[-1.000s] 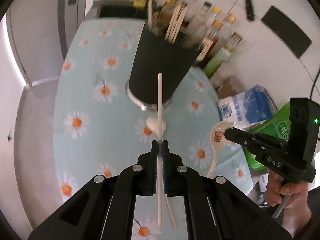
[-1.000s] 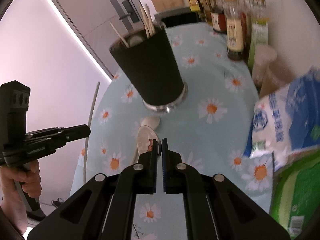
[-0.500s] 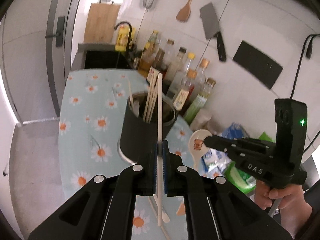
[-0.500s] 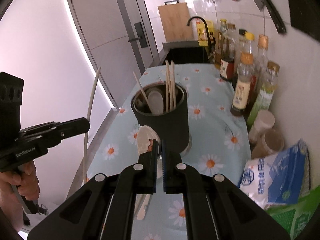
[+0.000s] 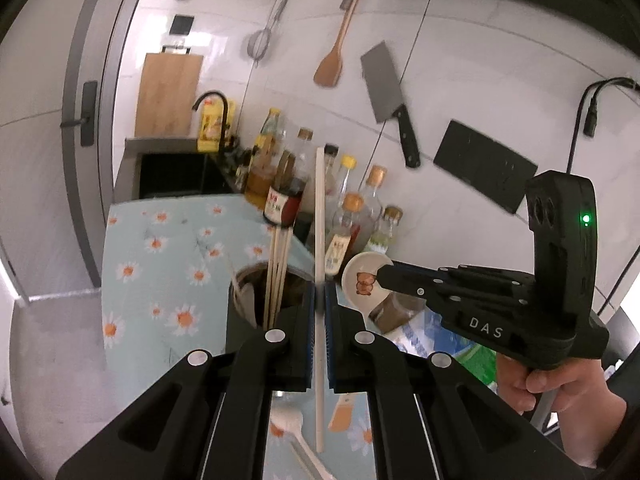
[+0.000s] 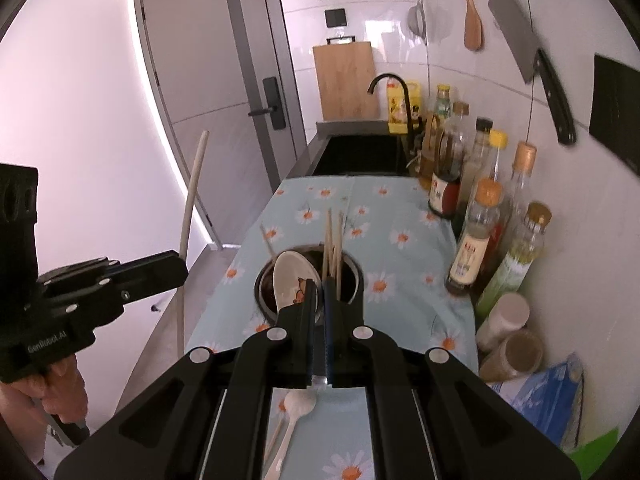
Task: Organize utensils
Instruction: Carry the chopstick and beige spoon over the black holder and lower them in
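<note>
Two tools: both loaded.
L gripper [image 5: 319,300]: clamped on chopstick [image 5: 320,216].
R gripper [image 6: 318,292]: clamped on spoon [image 6: 292,280].
Tip: aim over holder [image 6: 310,276], lower upright, then release.

Home kitchen, sink [image 6: 360,156], hanging cleaver [image 5: 386,94], sauce bottles [image 6: 476,236]

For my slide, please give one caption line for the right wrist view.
Right tool grips a bear-printed spoon above the black utensil holder; left tool holds a chopstick.
</note>
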A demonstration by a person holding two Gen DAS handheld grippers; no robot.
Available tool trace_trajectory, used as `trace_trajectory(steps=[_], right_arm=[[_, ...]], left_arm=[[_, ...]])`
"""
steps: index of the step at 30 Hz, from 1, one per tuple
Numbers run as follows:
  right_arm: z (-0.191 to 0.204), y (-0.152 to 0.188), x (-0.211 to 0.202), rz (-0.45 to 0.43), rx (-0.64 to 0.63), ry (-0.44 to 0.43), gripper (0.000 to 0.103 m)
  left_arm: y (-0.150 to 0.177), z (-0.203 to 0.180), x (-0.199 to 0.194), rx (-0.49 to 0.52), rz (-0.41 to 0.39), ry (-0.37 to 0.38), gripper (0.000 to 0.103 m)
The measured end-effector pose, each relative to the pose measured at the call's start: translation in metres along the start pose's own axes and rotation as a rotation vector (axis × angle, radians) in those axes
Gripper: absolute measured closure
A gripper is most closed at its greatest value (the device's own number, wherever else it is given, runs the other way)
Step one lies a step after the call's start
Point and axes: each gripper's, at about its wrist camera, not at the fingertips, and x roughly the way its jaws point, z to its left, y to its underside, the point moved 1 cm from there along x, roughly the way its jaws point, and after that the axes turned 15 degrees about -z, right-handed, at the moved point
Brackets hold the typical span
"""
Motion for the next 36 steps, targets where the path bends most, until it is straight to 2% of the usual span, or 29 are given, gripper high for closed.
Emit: trace_trajectory(steps=[4, 9, 16, 22, 25, 32, 36], right_arm=[[-0.005, -0.018, 0.004, -0.026, 0.002, 0.031, 0.098], [-0.021, -0.049, 0.011, -0.063, 0.024, 0.079, 0.098], [-0.029, -0.069, 0.023, -0.090, 0.035, 0.086, 0.098], [-0.029, -0.067, 0.041, -0.073, 0.026, 0.098, 0.098], [-0.028, -0.062, 0.051, -0.073, 0.003, 0.115, 0.098], [-0.029, -0.048, 0.072, -0.036, 0.031, 0.111, 0.098], [-0.031, -0.042, 0.081, -0.016, 0.041, 0.111, 0.098]], left_arm=[[-0.011, 0.007, 0.010, -0.035, -0.032, 0.026, 0.099], [-0.026, 0.018, 0.019, -0.054, -0.087, 0.015, 0.099], [-0.043, 0.036, 0.031, -0.088, -0.172, 0.006, 0.099], [-0.047, 0.040, 0.042, -0.088, -0.222, 0.007, 0.099], [-0.042, 0.036, 0.048, -0.053, -0.237, 0.005, 0.099], [-0.024, 0.036, 0.068, -0.020, -0.222, 0.001, 0.099], [-0.016, 0.041, 0.076, -0.038, -0.196, 0.002, 0.099]])
